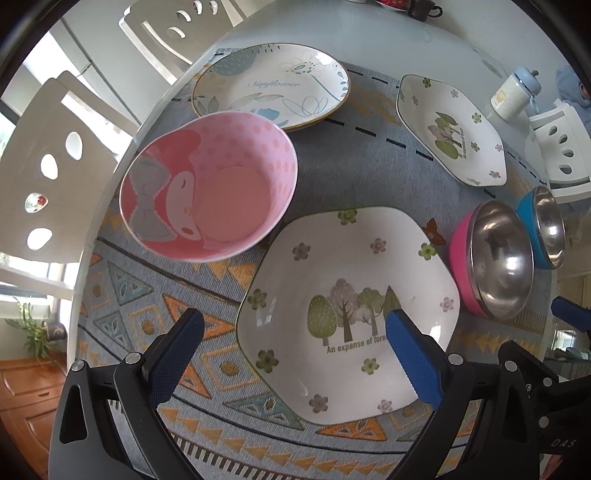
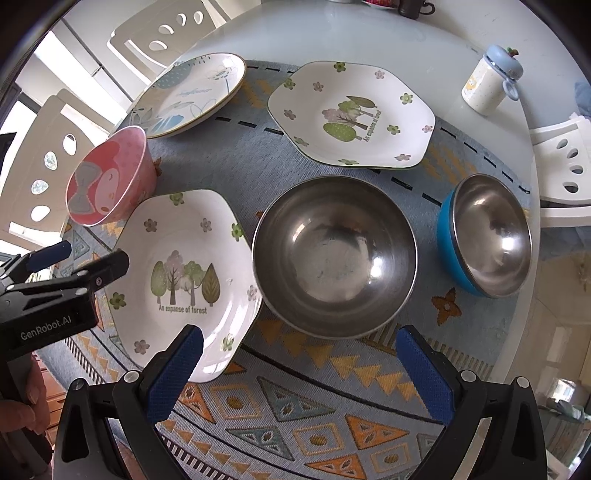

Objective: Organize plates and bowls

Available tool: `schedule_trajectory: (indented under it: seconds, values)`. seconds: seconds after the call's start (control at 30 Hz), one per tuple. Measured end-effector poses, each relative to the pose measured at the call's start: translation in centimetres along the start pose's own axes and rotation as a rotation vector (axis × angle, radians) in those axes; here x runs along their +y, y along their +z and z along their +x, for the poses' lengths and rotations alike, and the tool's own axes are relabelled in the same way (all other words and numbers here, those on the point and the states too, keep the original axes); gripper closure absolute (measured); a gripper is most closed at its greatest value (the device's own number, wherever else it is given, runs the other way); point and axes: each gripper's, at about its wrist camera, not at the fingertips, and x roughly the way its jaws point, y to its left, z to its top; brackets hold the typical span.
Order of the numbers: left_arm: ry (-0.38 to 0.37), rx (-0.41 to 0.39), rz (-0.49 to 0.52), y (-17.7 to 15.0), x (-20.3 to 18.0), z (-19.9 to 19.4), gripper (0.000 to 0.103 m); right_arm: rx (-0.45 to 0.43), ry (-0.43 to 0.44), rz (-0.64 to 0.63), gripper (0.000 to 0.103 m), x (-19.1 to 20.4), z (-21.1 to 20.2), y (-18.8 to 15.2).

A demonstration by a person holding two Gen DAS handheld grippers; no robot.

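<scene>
My left gripper (image 1: 291,332) is open above the near hexagonal forest plate (image 1: 347,266); its right finger is over the plate, its left finger over the mat. A pink cartoon bowl (image 1: 208,188) sits just beyond, then a round Sunflower plate (image 1: 271,85) and a second forest plate (image 1: 452,129). My right gripper (image 2: 299,343) is open and holds nothing, just short of the pink-sided steel bowl (image 2: 334,254). A blue-sided steel bowl (image 2: 487,236) stands to its right. The left gripper (image 2: 85,258) shows over the near forest plate (image 2: 184,280).
All dishes rest on a patterned blue-grey mat (image 2: 295,406) on a round white table (image 2: 369,33). A lidded white mug (image 2: 487,81) stands far right, a dark cup (image 2: 410,7) at the far edge. White chairs (image 1: 44,166) ring the table. A hand (image 2: 22,398) holds the left tool.
</scene>
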Motion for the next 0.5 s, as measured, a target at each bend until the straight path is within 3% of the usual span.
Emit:
schedule_trajectory:
  seconds: [0.5]
  values:
    - [0.007, -0.036, -0.005, -3.9, 0.9, -2.6, 0.005, -0.037, 0.035, -0.016, 0.000, 2.2, -2.3, -3.4]
